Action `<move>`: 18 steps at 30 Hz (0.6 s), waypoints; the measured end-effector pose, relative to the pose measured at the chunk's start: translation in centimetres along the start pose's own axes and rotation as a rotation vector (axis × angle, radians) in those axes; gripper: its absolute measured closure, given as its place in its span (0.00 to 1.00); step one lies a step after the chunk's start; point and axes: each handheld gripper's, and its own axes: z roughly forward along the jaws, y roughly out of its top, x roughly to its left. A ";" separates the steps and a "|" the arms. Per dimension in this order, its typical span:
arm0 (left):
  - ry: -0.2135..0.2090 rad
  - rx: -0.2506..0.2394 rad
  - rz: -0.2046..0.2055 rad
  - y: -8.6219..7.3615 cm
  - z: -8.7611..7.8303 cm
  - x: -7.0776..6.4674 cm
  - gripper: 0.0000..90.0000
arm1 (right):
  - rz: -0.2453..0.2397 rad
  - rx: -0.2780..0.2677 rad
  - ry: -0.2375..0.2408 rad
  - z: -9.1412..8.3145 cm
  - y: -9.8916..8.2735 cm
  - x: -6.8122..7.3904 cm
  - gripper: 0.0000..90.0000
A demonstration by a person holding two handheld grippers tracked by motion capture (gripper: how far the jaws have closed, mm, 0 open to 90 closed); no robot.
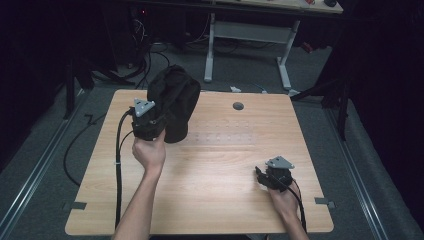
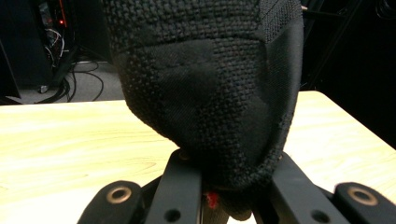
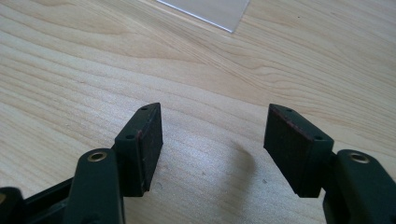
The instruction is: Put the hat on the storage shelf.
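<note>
A black knitted fabric item (image 1: pixel 173 100), bulky like a bag or hat, is lifted over the back left of the wooden table (image 1: pixel 210 200). My left gripper (image 1: pixel 156 124) is shut on its lower edge. In the left gripper view the fabric (image 2: pixel 205 84) hangs large in front of the camera, pinched between the two jaws of the left gripper (image 2: pixel 229 189), with a small red speck at the pinch. My right gripper (image 1: pixel 261 175) rests low over the table's front right. Its jaws stand open in the right gripper view (image 3: pixel 212 135), with bare wood between them.
A thin clear sheet (image 1: pixel 220 136) lies flat at the table's middle, and its corner (image 3: pixel 205 11) lies ahead of the right jaws. A round grey cable hole (image 1: pixel 238 106) sits near the far edge. Another desk's legs (image 1: pixel 285 65) stand beyond.
</note>
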 end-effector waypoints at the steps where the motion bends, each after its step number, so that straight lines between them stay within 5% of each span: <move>1: 0.000 0.000 0.000 0.0 0.0 0.0 0.94 | 0.000 0.000 0.000 0.0 0.0 0.0 0.41; 10: -0.006 0.036 -0.008 -1.3 0.7 0.7 0.92 | 0.001 0.000 0.001 0.0 0.0 0.0 0.42; 18: -0.022 0.093 -0.064 -1.1 0.8 2.2 0.84 | 0.005 0.000 0.009 0.0 0.0 -0.1 0.42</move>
